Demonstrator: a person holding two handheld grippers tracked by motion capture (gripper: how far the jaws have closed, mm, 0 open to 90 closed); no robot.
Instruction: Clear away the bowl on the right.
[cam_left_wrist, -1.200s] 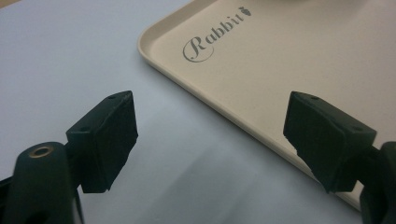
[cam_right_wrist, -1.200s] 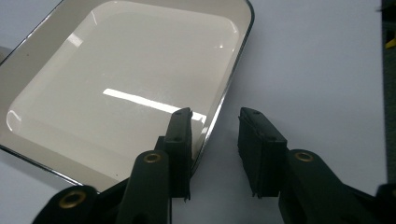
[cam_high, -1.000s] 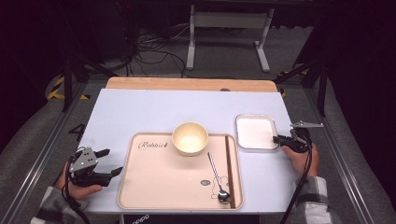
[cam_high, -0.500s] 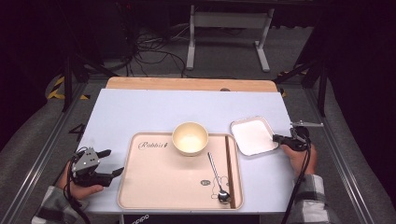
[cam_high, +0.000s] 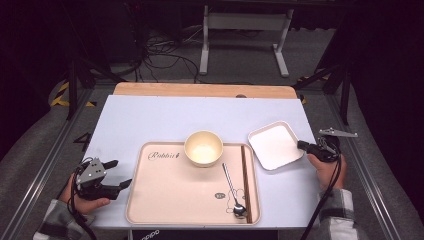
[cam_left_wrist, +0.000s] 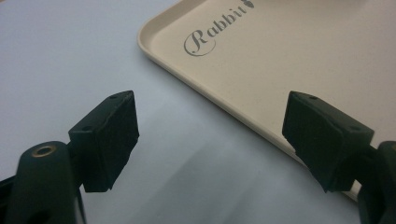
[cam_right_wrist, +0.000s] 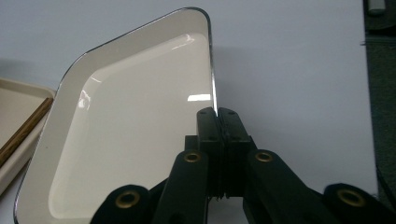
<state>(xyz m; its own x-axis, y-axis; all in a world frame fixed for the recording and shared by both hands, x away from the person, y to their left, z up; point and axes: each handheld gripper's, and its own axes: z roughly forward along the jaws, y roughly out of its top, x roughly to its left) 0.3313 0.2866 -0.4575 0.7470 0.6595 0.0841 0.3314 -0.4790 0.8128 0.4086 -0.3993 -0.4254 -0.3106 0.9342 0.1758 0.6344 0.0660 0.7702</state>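
Near the worktop's right edge, the right gripper (cam_high: 306, 146) has its jaws pinched tight on the right rim of the white dish (cam_high: 275, 145), having just closed there. That dish lies skewed, one corner toward the far edge, its left corner just beside the tray (cam_high: 150, 200). From the jaws the tray lies to the left, so any carry goes that way, with the chopsticks (cam_high: 245, 177) first across the path. By the near left corner the left gripper (cam_high: 116, 174) rests with jaws wide and empty, just off the tray's left rim.
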